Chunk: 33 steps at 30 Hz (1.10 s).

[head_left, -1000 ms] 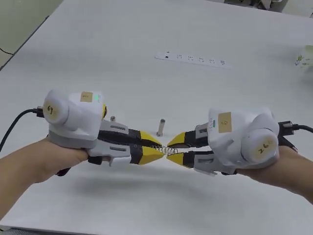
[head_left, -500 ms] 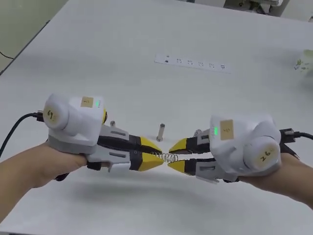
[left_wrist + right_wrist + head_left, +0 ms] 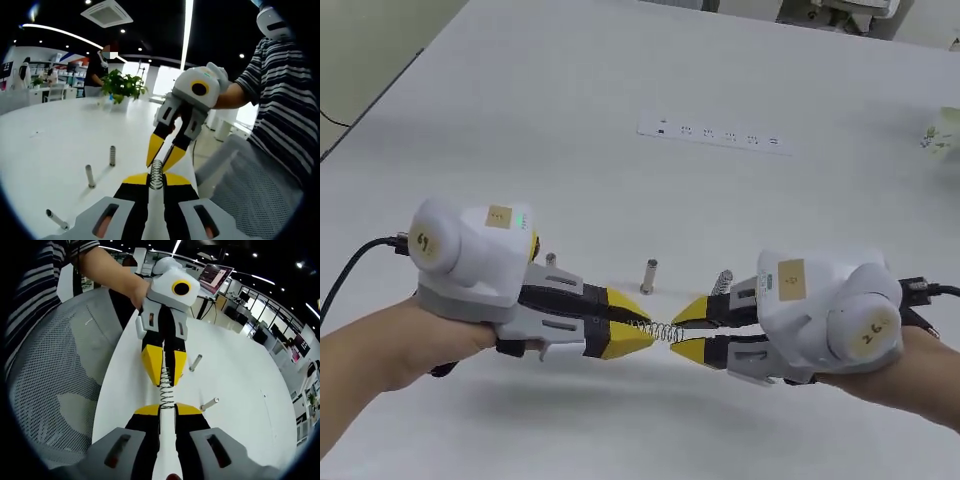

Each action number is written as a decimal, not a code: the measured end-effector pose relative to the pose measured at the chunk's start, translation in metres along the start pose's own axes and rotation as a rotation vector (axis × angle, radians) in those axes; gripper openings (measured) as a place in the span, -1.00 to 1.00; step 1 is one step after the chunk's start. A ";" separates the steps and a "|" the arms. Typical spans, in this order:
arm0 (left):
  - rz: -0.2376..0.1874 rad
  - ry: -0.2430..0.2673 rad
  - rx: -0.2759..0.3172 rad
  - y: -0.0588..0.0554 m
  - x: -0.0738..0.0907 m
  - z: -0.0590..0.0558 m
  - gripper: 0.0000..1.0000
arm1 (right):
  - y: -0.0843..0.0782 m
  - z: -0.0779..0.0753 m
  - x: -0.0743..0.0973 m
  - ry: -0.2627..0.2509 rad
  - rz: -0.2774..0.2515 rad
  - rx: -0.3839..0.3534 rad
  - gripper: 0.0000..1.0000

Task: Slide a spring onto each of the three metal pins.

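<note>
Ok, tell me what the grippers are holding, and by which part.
One spring, spanning the gap between them. The left gripper pinches one end in its yellow tips, the right gripper the other end.

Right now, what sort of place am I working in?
Likely an open-plan office or showroom: a white table with a power strip, a mesh chair and a potted plant.

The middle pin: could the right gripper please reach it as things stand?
Probably yes: the middle pin stands bare just beyond the right gripper with nothing between, though that gripper and the left gripper both hold the spring.
</note>
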<state>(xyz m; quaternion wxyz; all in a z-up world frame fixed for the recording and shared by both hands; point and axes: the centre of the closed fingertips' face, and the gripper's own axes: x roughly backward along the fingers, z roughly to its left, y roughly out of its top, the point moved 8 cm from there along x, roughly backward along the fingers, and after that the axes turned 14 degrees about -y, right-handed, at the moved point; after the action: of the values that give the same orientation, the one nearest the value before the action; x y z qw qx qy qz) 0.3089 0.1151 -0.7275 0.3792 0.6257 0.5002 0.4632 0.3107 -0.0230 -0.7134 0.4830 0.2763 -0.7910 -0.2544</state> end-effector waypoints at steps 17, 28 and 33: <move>0.068 0.008 -0.023 -0.010 -0.002 0.000 -0.96 | 0.027 -0.011 0.009 0.040 -0.083 -0.050 -0.87; 0.073 0.019 -0.041 -0.009 0.001 0.001 -0.95 | 0.032 -0.011 0.005 0.052 -0.106 -0.083 -0.86; 0.072 0.017 -0.042 -0.009 0.000 0.001 -0.95 | 0.037 -0.012 0.005 0.052 -0.115 -0.081 -0.85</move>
<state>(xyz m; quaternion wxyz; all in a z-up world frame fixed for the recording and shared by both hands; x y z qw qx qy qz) 0.3078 0.1174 -0.7362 0.3711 0.6314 0.4705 0.4922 0.3123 -0.0014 -0.6814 0.4987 0.3078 -0.7502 -0.3061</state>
